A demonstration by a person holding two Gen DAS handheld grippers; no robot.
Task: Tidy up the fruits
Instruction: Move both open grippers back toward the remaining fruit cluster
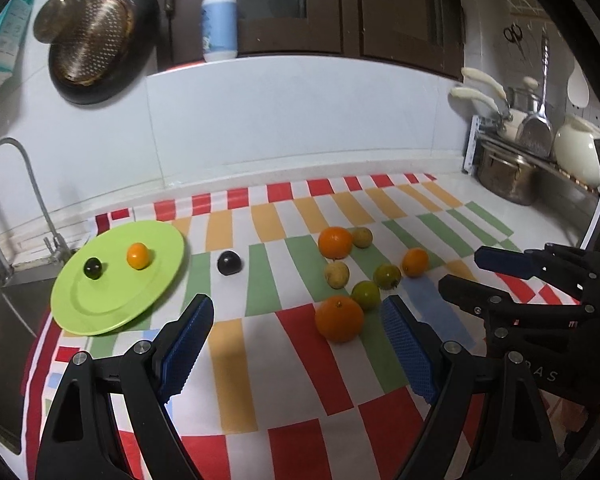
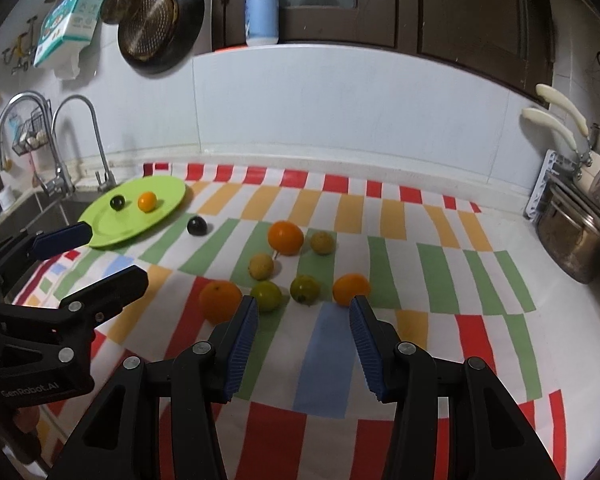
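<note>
A green plate at the left holds a dark plum and a small orange; it also shows in the right wrist view. Another dark plum lies on the cloth beside it. A cluster of oranges, green fruits and pale yellow fruits lies mid-cloth. My left gripper is open and empty, just short of the near orange. My right gripper is open and empty, just short of the green fruits and an orange.
A striped cloth covers the counter. A sink with a tap is at the left. Pots on a rack stand at the right. A pan hangs on the wall, and a bottle stands on the ledge.
</note>
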